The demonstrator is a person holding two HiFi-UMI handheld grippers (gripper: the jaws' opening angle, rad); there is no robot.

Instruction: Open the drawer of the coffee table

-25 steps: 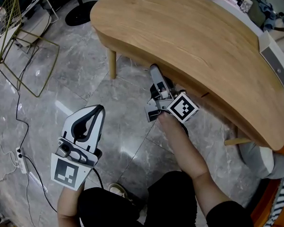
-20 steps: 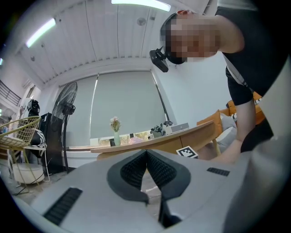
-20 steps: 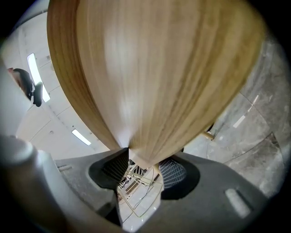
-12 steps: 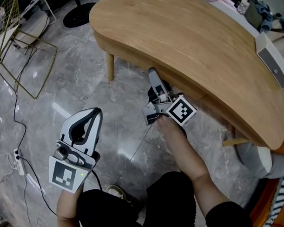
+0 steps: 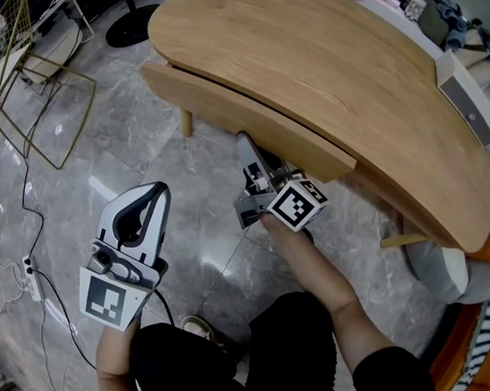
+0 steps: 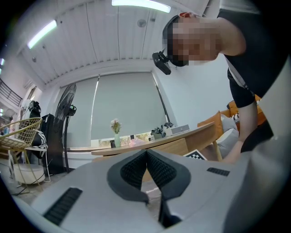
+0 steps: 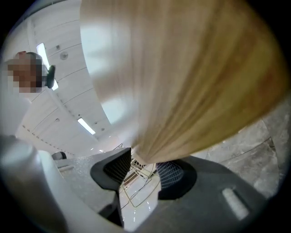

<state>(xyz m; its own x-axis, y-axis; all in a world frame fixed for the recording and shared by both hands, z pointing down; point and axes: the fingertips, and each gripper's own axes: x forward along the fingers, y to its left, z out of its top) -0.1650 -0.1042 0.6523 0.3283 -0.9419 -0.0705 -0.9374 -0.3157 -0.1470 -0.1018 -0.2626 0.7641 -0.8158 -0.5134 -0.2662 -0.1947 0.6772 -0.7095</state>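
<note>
**Mia:** What is the biggest thing here?

**Tom:** The grey stone floor (image 5: 147, 146). It is shiny. On it stands the coffee table (image 5: 344, 59), with a long curved wooden top.

**Mia:** Where is the drawer?

**Tom:** The drawer (image 5: 226, 111) is on the side of the table near the person. It sticks part way out from under the top. Its front is a long, bent wooden board.

**Mia:** Does something hold it?

**Tom:** Yes, the right gripper (image 5: 247, 148). It reaches up under the drawer front, near the middle of the board. Its jaws have just been closing. The bottom edge of the wooden front sits between the two pads, and they pinch it.

**Mia:** And the other one?

**Tom:** The left gripper (image 5: 153, 194) is out over the floor, well apart from the table. Its jaws are pressed together, tip to tip, with nothing in them.

**Mia:** Any smaller things?

**Tom:** A gold wire rack (image 5: 41, 93) stands on the floor at the far left. A white box (image 5: 466, 99) lies on the right end of the table top. A small white plug strip (image 5: 28, 268) lies on the floor by the left edge. Far off, the left gripper view shows a little vase (image 6: 116, 136) with a flower in it.
</note>
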